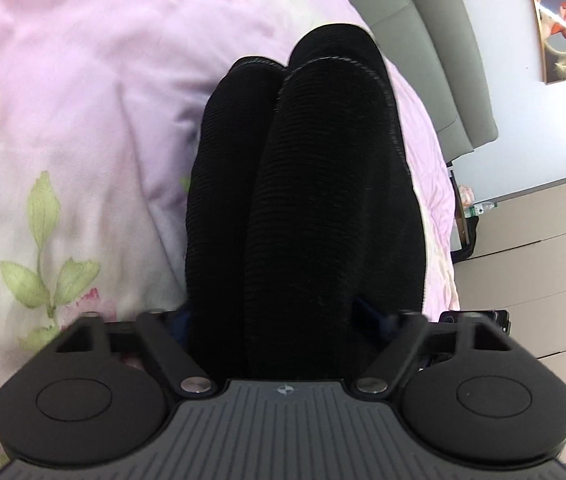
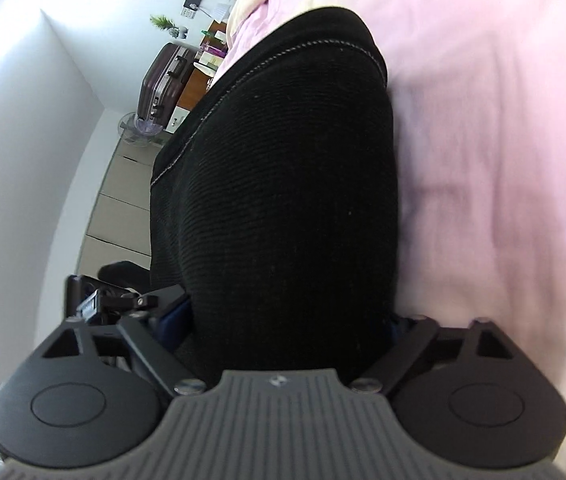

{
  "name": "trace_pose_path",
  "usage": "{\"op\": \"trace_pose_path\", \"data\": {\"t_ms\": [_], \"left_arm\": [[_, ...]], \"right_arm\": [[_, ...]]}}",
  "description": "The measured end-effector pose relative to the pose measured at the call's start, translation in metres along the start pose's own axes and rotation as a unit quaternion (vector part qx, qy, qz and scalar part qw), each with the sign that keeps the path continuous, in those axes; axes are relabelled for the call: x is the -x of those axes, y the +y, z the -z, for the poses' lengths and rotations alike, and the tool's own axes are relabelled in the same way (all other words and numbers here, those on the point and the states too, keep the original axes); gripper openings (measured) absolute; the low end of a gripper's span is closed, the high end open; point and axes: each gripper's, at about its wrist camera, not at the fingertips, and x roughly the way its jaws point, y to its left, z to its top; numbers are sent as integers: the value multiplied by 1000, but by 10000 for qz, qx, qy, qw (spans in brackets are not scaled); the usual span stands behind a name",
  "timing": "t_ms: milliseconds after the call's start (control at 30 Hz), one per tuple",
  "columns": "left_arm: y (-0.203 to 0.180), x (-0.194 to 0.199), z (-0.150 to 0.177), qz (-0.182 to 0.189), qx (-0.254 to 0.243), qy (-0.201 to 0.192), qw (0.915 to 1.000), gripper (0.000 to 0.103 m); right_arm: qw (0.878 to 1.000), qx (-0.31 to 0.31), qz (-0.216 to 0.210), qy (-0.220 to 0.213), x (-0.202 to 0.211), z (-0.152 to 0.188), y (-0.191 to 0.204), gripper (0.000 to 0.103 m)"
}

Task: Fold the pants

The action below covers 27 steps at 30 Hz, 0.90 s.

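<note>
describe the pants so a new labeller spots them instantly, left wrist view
Start from the bed's pink floral sheet that fills the left of the view. Lying on it, running up from between the arms of the left gripper, are the pants: black ribbed fabric with stitched hems, the only dark thing on the pale bedding.

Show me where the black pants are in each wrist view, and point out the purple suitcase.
black pants [image 1: 323,200], left wrist view: middle of the ribbed cloth.
black pants [image 2: 283,200], right wrist view: middle of the ribbed cloth.
purple suitcase [image 2: 165,80], right wrist view: its ridged front panel.
</note>
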Motion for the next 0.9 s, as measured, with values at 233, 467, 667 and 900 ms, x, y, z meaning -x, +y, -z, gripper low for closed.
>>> {"op": "trace_pose_path", "data": {"t_ms": [233, 467, 667, 900], "left_arm": [[-45, 25, 24, 163, -611, 104, 9979, 72], [-84, 30, 82, 569, -634, 236, 9961, 72], [-110, -1, 111, 713, -661, 638, 9932, 72], [-166, -58, 101, 812, -1034, 883, 9874, 72]], "right_arm": [[9998, -131, -50, -149, 41, 17, 29, 73], [9996, 89, 97, -246, 119, 58, 64, 73], [9981, -83, 401, -467, 178, 98, 66, 73], [9939, -152, 570, -935, 246, 105, 48, 73]]}}
